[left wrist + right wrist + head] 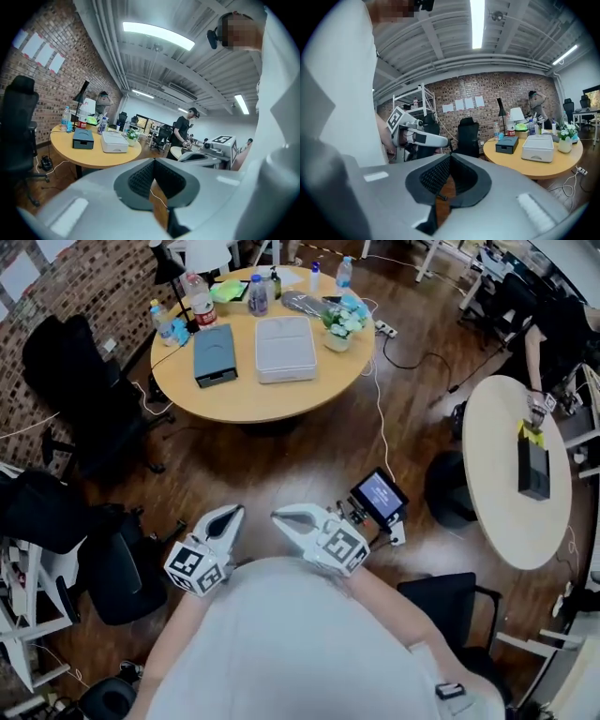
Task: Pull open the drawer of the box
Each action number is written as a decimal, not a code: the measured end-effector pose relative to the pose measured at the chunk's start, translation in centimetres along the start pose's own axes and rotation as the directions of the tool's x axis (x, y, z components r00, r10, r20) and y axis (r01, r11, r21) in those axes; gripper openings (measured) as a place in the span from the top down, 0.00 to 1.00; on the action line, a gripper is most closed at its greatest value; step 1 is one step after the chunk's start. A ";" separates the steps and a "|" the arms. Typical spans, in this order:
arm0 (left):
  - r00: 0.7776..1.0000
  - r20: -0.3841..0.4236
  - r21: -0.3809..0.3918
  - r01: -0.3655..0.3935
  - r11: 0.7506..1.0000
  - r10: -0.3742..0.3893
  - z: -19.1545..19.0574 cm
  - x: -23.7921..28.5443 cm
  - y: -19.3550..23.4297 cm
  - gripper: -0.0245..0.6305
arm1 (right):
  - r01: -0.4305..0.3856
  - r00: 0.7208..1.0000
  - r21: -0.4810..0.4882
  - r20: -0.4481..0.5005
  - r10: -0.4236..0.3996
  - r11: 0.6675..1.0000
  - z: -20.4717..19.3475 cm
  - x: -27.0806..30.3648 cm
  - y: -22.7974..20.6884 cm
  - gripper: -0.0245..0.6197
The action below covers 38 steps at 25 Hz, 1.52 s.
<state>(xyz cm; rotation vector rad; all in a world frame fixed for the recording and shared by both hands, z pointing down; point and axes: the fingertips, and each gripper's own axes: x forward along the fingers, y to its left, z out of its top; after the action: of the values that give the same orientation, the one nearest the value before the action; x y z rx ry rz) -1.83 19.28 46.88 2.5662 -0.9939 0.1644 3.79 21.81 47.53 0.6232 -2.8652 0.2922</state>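
A blue-grey box (215,354) with a drawer front on its near side sits on the round wooden table (272,401), far ahead of me. It also shows in the left gripper view as the box (83,138) and in the right gripper view as the box (507,144). My left gripper (234,514) and right gripper (278,517) are held close to my body over the floor, well short of the table. Both are shut with nothing between the jaws, as the left gripper (153,161) and right gripper (450,157) show in their own views.
A white lidded box (285,348), bottles (199,298) and a potted plant (339,329) share the table. A black office chair (80,381) stands left of it. A cable (380,418) runs across the floor. A second round table (497,484) is at the right, another chair (450,601) beside me.
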 end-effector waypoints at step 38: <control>0.976 -0.175 0.071 -0.120 0.990 0.131 4.5 10.7 20.2 0.95 | 0.082 0.991 -0.035 -0.108 -0.085 0.996 4.4 10.8 -16.9 0.95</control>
<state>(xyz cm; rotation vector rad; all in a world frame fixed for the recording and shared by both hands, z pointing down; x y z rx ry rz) -7.56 -2.80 51.58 2.4885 -1.0962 0.4583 0.71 1.56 48.33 0.6974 -2.7260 0.2607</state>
